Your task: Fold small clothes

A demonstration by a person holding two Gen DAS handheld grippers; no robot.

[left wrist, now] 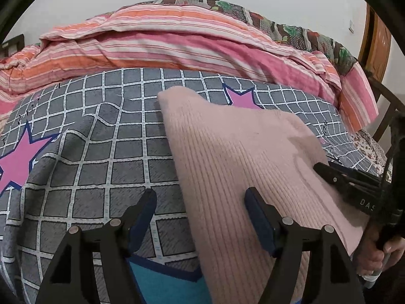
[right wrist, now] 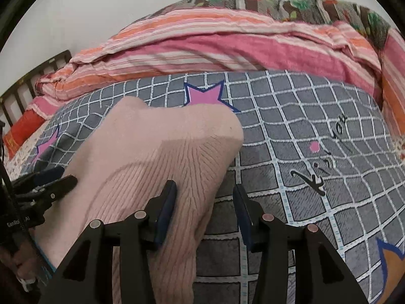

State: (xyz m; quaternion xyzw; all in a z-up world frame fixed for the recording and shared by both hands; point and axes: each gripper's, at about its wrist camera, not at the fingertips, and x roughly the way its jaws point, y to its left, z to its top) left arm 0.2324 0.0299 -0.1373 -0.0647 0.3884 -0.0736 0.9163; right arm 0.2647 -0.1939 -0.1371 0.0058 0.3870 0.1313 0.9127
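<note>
A pale pink ribbed knit garment [left wrist: 240, 152] lies folded on the grey checked bedsheet [left wrist: 101, 152]. My left gripper [left wrist: 200, 197] is open, straddling the garment's left edge, its right finger over the knit and its left finger over the sheet. My right gripper [right wrist: 205, 195] is open, straddling the garment [right wrist: 157, 157] at its right edge. The right gripper also shows in the left wrist view [left wrist: 329, 174], low over the garment's right side. The left gripper shows at the left of the right wrist view [right wrist: 48, 179].
A rolled pink and orange striped quilt [left wrist: 177, 40] lies along the back of the bed, with a flowered blanket [left wrist: 291, 27] behind it. A wooden headboard [right wrist: 27, 81] stands at the left. The sheet [right wrist: 303, 152] carries pink stars and black lettering.
</note>
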